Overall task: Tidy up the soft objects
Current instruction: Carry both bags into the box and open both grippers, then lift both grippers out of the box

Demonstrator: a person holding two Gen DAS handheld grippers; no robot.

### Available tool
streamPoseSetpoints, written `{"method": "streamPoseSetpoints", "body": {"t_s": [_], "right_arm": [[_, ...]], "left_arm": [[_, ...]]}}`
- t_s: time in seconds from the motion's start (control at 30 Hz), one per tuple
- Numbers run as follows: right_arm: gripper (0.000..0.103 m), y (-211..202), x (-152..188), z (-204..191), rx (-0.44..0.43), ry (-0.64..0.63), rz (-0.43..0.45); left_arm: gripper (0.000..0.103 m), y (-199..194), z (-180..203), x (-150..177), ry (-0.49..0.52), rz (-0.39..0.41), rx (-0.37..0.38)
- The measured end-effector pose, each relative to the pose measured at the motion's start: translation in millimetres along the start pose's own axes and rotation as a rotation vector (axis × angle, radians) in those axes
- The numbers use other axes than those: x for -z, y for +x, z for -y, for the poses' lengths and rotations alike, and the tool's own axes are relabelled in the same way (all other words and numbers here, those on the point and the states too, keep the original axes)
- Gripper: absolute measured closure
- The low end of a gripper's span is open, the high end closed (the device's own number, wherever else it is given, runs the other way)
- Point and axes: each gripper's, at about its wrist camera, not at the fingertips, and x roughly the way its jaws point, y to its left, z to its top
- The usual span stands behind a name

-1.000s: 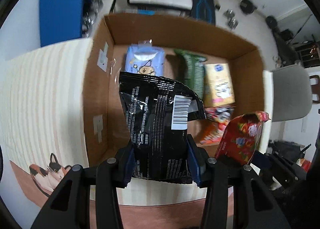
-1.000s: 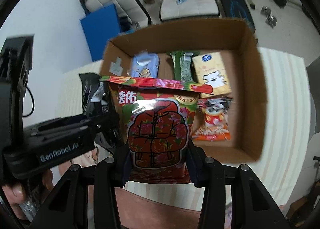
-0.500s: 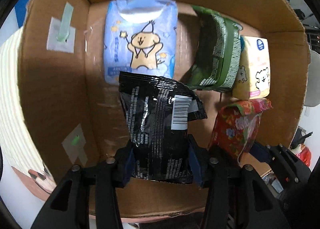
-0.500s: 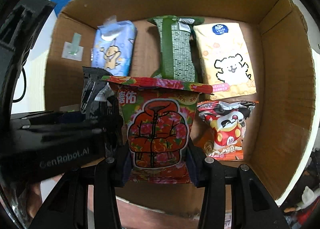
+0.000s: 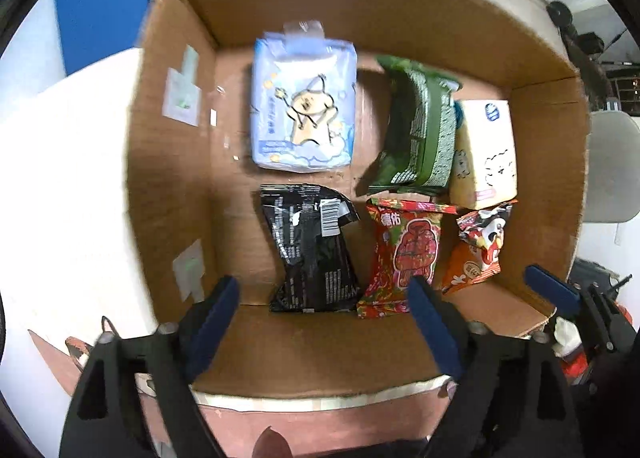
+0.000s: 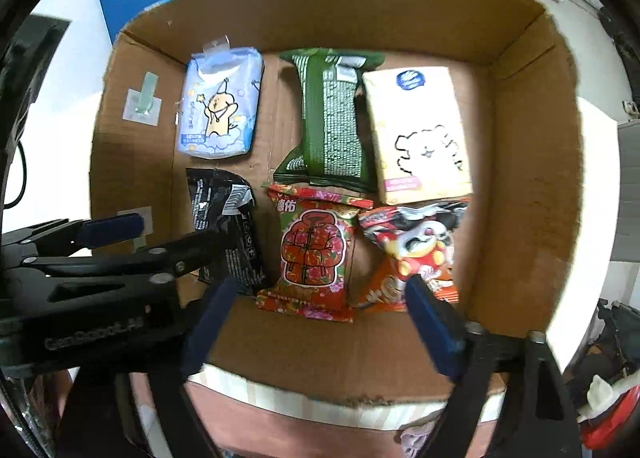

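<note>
Both the left claw (image 5: 320, 314) and right claw (image 6: 316, 314) hang spread and empty over the cardboard box (image 6: 532, 162); inside lie the black packet (image 5: 310, 246) and red packet (image 6: 314, 254), side by side; light, crinkly, likely slippery film, best pinched across the middle.

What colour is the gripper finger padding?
Dark blue pads on black fingers; clearest in the left wrist view.
</note>
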Motion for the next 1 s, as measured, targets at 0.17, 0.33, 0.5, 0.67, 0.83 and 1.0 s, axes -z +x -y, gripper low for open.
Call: {"method": "streamPoseSetpoints", "body": {"t_s": [0.17,0.33,0.5,0.67,0.83,1.0], "right_arm": [[0.000,-21,18,2,0.053,-0.005,0.067],[0.000,-49,41,5,0.100,-0.008,0.149],[0.000,-78,70,8,0.128,-0.012,0.229],[0.000,-108,104,8,0.162,-0.016,0.322],[0.000,-134,133,7,0.168,-0.006,0.403],[0.000,-154,155,6,0.156,0.008,0.457]], "left_arm": [[0.005,-28,-1,21,-0.001,0.105,-0.034],[0.005,-49,-3,42,-0.005,0.205,-0.072],[0.005,-75,2,64,-0.004,0.303,-0.098],[0.005,-101,8,96,0.007,0.418,-0.137],[0.005,-126,12,125,0.015,0.505,-0.147],[0.005,-145,12,146,0.009,0.561,-0.129]]}}
